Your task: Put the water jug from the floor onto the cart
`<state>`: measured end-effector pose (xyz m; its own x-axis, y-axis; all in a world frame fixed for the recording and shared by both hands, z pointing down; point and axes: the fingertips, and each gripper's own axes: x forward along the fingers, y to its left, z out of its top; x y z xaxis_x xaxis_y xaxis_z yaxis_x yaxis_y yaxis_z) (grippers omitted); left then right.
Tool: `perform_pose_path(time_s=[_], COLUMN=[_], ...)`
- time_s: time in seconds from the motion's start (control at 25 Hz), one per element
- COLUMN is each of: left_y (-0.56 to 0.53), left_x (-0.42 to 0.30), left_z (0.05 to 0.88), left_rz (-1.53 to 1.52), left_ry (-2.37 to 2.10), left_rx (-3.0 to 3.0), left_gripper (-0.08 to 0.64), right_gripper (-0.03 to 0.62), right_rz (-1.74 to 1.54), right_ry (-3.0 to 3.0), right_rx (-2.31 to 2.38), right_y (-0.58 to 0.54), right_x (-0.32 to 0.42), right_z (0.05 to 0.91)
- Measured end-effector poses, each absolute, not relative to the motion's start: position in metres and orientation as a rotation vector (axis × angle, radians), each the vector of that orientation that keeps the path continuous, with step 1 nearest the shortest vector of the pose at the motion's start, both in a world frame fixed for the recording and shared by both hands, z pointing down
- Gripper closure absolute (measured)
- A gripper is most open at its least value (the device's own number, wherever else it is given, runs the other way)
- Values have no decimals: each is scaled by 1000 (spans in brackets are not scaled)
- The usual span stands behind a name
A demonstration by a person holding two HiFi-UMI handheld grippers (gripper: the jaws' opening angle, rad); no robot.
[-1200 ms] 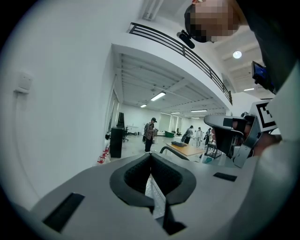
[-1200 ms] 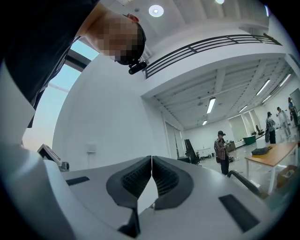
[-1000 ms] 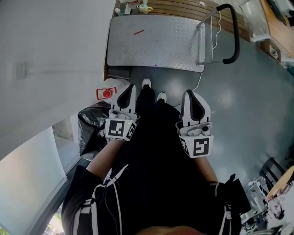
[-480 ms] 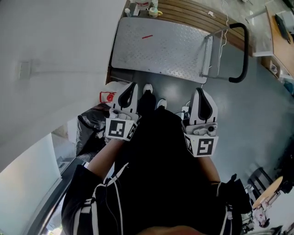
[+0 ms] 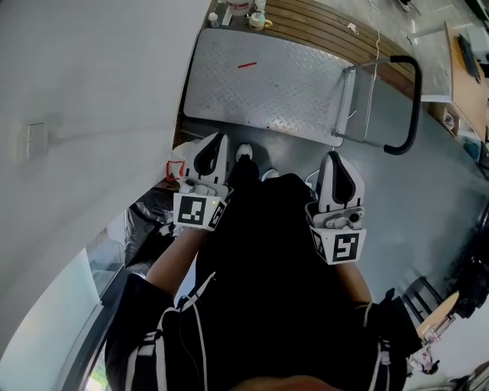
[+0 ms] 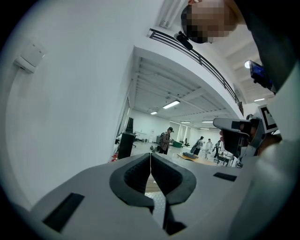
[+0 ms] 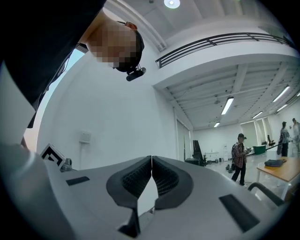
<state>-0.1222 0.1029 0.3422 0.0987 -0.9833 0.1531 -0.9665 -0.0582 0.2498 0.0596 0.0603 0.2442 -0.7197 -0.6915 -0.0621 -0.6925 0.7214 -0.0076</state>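
The metal platform cart point(image 5: 267, 80) stands on the floor ahead of my feet, its black handle point(image 5: 411, 107) on the right. A white jug with red markings point(image 5: 182, 159) sits on the floor at the cart's near left corner, partly hidden behind my left gripper point(image 5: 216, 141). That gripper is held level over the jug's right edge, shut and empty point(image 6: 150, 155). My right gripper point(image 5: 335, 159) hovers to the right of my legs, short of the cart's handle end. Its jaws are also shut with nothing between them point(image 7: 151, 159).
A white wall with a socket plate point(image 5: 30, 137) runs close along the left. A black bag point(image 5: 145, 221) lies beside the jug. Small items point(image 5: 256, 17) stand on a wooden strip beyond the cart. Desks point(image 5: 466, 53) line the right; a person point(image 7: 240, 157) stands far off.
Both grippers and my body have moved forward toward the cart. The jug now lies partly behind the left gripper. Both pairs of jaws stay shut.
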Motion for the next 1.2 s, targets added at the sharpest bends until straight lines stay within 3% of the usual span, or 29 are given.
perform_pose_path(time_s=[0.36,0.6,0.88,1.2], left_y=[127,142,187,257], left_x=[-157,-142,-187,-200], left_z=[379,457,549,692], left_rz=[35,349,29,413], left_ry=[-1979,-1838,-1768,-1661], left_rx=[2017,2054,1593,1415], left_gripper=[540,540,540,537], right_gripper=[574,574,574,574], right_rz=[12,16,-58,184], right_ry=[2890,2889,2898,3032], right_rx=[-943,-883,-691,-729], right_y=[48,48,66,84], right_x=[20,13,5,-13], right_z=[238,231,226,237])
